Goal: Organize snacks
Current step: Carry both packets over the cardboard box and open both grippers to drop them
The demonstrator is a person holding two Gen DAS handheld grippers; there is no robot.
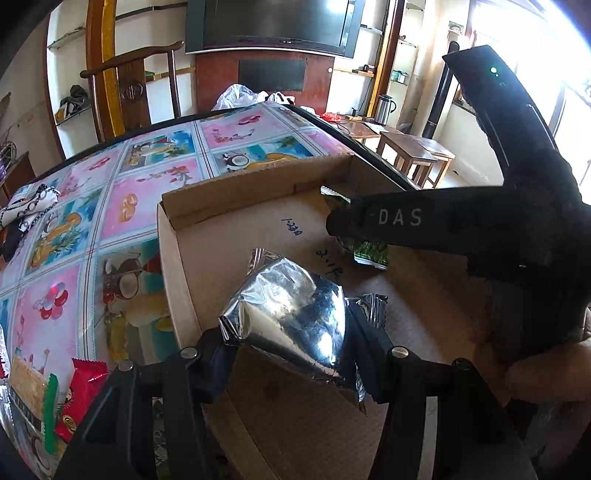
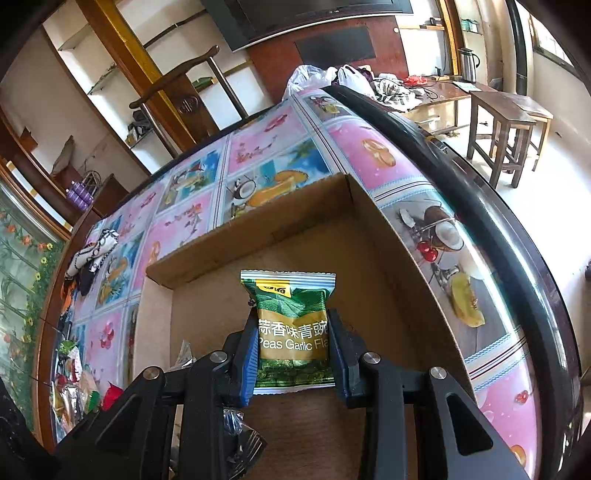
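A worktop (image 2: 373,155) carries a glossy cloth printed with squares of fruit, coconuts and flowers; its dark rim curves along the right side. A black-and-white patterned cloth (image 1: 27,206) lies crumpled near the cloth's left edge. At the far end sit white plastic bags (image 1: 236,94). Behind them a wooden chair (image 1: 133,92) stands against wall shelves (image 1: 70,74), and a dark TV (image 1: 273,22) hangs above a red-brown cabinet (image 1: 266,85). To the right, a metal kettle (image 2: 468,64) stands on a low side table (image 2: 443,92), with two wooden stools (image 2: 506,129) beside it on the pale floor.
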